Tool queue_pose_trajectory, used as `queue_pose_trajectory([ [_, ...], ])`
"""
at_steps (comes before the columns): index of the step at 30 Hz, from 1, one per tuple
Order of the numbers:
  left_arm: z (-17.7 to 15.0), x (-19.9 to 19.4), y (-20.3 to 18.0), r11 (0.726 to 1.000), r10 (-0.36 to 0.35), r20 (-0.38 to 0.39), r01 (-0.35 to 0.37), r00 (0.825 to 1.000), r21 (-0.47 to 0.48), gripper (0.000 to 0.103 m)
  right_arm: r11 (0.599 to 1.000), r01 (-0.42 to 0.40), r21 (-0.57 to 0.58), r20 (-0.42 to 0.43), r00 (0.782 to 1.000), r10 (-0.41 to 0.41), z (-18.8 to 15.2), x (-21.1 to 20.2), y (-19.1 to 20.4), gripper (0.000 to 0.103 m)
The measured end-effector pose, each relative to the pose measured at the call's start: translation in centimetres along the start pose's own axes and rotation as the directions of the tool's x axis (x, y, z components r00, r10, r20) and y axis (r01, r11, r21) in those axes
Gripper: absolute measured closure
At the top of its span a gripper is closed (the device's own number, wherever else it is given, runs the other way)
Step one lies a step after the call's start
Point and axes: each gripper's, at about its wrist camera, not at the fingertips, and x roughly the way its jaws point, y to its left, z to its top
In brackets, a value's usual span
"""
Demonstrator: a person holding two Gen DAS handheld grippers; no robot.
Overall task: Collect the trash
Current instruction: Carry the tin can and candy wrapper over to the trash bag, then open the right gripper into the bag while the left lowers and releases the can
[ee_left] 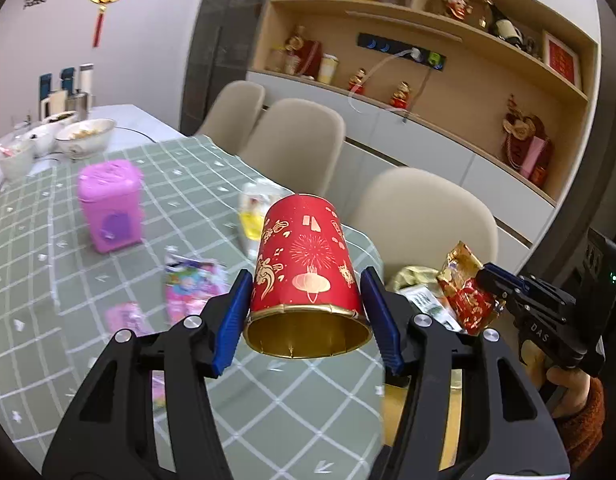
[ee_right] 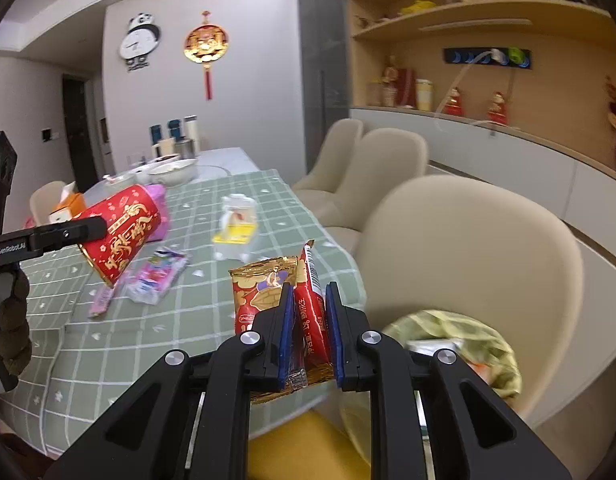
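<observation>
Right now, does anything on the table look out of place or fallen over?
Yes. Wrappers lie scattered flat on the green checked tablecloth: a pink packet and a pink strip beside it. The red paper cup is held tilted in the left gripper, off the table.

We are seeing a glossy paper cup (ee_left: 306, 264) with a shiny gold lining at frame centre, a crinkled foil wrapper (ee_right: 308, 312), and matt checked cloth covering the worktop (ee_left: 36, 240).

Beige chairs (ee_right: 467, 248), wall clock (ee_right: 139, 42), bowls (ee_left: 86, 136), wooden shelves (ee_left: 427, 20)
</observation>
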Motion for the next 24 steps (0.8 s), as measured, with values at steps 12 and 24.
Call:
queue_pose_trajectory([
  [12,-1.0,5.9,-7.7,0.986,-0.148,-0.116,0.156,0.982,0.063,0.05,0.985,0.129,0.118,-0.006,0.992,-0.13,-2.8,-2.7,-7.6,0.086],
  [24,-1.7,9.1,-10.3,0.978,-0.191,-0.168,0.202,0.967,0.056,0.05,0.963,0.195,0.186,-0.075,0.98,-0.184,-4.9,1.5,-13.6,0.086],
])
